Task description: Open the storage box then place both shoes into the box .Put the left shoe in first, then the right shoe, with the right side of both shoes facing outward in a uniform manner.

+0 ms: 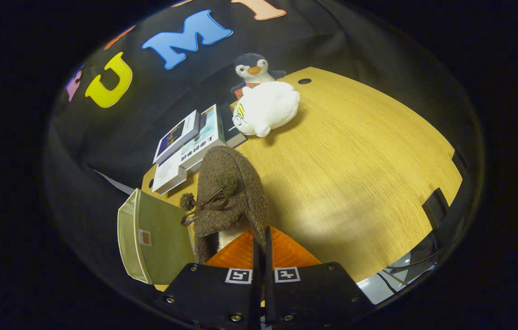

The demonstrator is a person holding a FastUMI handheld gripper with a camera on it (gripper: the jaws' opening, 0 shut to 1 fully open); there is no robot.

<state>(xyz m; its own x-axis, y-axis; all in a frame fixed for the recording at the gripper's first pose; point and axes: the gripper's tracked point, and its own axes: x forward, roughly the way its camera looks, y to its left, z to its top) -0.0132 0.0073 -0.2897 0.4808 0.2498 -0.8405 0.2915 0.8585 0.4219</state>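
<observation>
Wooden table in booth; claw pinching brown shoe; storage box beside.

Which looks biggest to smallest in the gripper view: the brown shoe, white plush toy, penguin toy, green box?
1. Brown shoe, held in the shut gripper, so nearness inflates it.
2. Green box and white plush toy: too alike to rank, and the box is nearer.
3. Penguin toy, farthest and partly hidden.
</observation>
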